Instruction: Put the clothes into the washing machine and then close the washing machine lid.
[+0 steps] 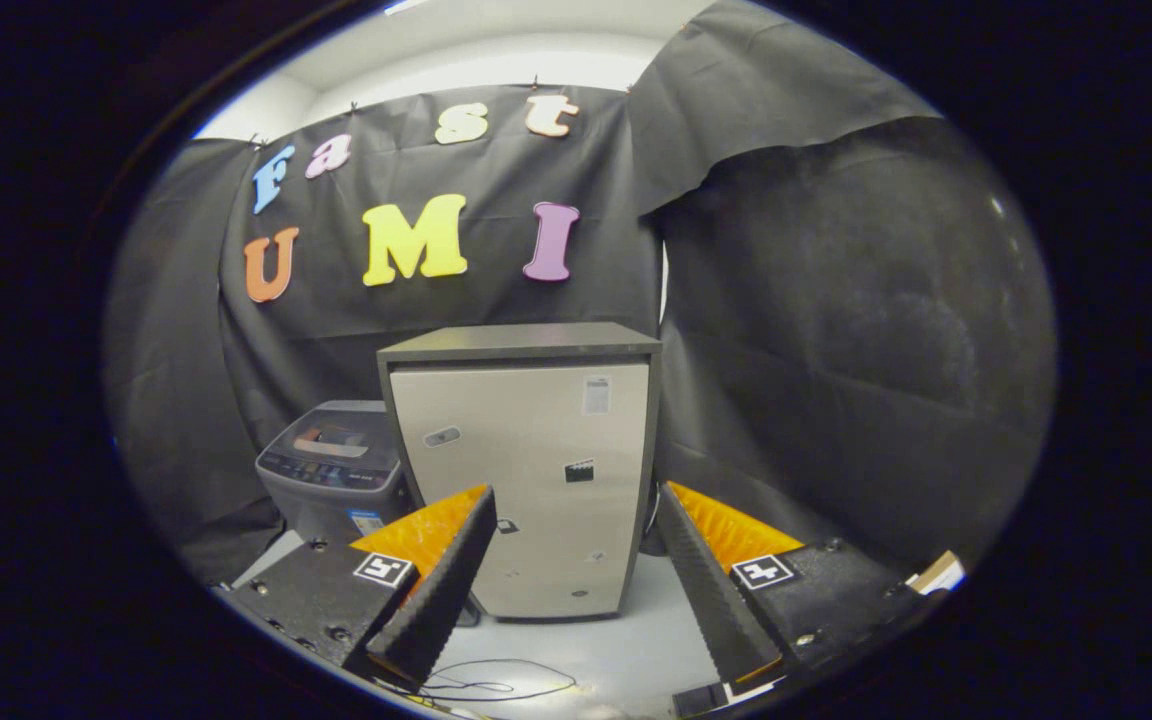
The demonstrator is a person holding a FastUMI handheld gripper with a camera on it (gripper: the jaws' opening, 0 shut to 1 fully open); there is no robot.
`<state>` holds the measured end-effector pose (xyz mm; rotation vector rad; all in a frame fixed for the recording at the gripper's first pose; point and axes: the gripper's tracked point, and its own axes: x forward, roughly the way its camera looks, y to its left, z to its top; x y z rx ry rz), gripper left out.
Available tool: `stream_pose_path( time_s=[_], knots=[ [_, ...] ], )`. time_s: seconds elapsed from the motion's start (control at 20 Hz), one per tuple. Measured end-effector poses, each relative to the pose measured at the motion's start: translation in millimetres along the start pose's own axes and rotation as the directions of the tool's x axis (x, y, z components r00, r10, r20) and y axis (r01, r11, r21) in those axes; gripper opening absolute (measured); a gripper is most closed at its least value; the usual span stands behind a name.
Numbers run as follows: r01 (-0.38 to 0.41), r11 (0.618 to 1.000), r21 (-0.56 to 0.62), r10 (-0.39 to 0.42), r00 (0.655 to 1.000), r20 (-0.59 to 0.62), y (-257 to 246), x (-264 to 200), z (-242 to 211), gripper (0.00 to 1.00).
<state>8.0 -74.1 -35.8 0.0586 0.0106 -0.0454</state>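
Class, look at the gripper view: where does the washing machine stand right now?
The washing machine stands on the floor beyond the open gripper, against the black cloth wall and right beside the tall silver cabinet, which hides one side of it.

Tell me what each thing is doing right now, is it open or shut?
gripper: open, fingers apart, holding nothing.
washing machine: standing beyond the fingers, beside the cabinet; lid looks down, but too small to be sure.
cabinet: upright, front door shut.
cable: lying loose on the floor by the fingers.
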Motion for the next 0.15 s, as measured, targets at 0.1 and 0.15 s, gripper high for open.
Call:
stream_pose_path(
  time_s=[0.1, 0.15],
  knots=[
    [-0.005, 1.000, -0.013, 0.005, 1.000, 0.006, -2.9, 0.7, 2.3, 1.00],
    [-0.013, 1.000, -0.006, 0.013, 1.000, 0.008, -2.4, 0.8, 3.2, 1.00]
  ],
)
